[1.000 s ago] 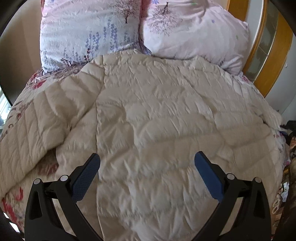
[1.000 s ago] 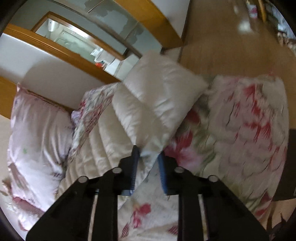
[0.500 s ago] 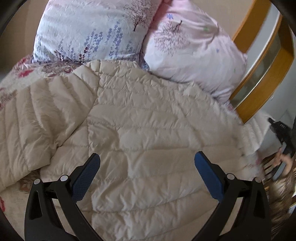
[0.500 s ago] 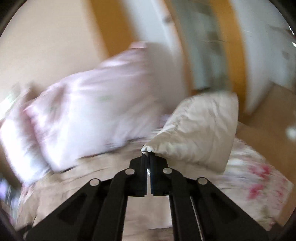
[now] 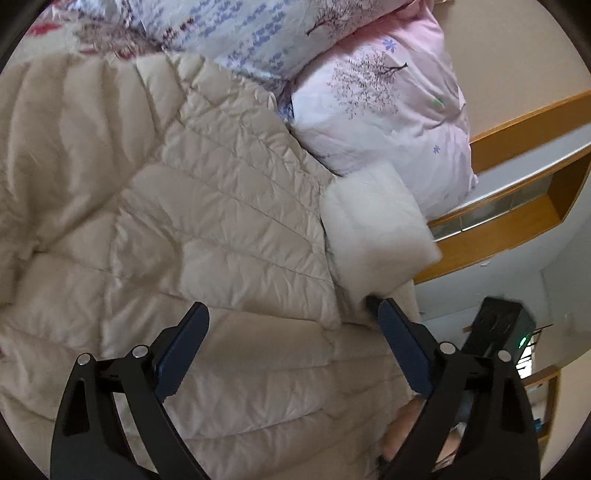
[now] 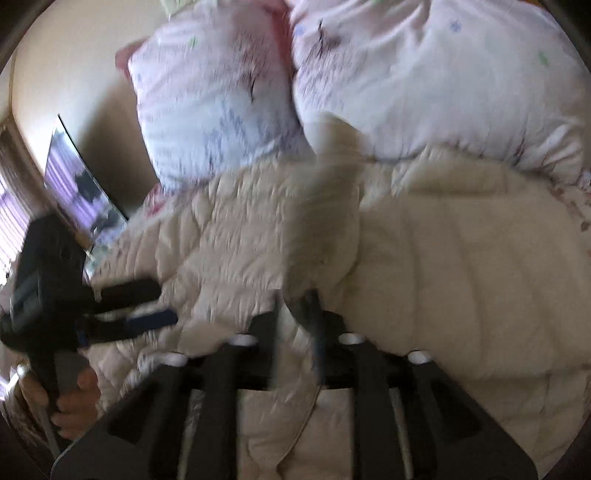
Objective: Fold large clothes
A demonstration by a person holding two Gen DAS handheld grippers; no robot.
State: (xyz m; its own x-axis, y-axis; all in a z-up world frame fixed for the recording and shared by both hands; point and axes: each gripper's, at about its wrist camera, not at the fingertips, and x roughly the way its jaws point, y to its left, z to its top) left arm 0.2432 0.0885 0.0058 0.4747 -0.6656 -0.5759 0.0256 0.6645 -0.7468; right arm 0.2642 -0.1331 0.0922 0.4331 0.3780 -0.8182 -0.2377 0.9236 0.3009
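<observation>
A cream quilted down jacket (image 5: 221, 229) lies spread over the bed. One sleeve (image 5: 373, 229) is lifted and blurred over its right side; it also rises across the jacket (image 6: 461, 266) as a pale strip, the sleeve (image 6: 332, 177). My right gripper (image 6: 294, 302) has its jaws opening, and the sleeve's end still lies between them. One of its black fingertips (image 5: 371, 301) shows under the raised sleeve. My left gripper (image 5: 290, 310) hovers over the jacket's body with its jaws wide and just starting to close, nothing between them. From the right wrist it appears at the left, the left gripper (image 6: 164, 302).
Two floral pillows (image 5: 388, 92) lean at the head of the bed, beside a wooden frame (image 5: 517, 125). The floral bedsheet (image 5: 55, 29) shows past the jacket's edge. A black box with a green light (image 5: 498, 325) stands off the bed. A person's hand (image 6: 74, 398) holds the left gripper.
My right gripper swung the sleeve from the bed's edge across onto the jacket's body, and its shut jaws have parted. The left gripper rolled and shifted toward the jacket's right side.
</observation>
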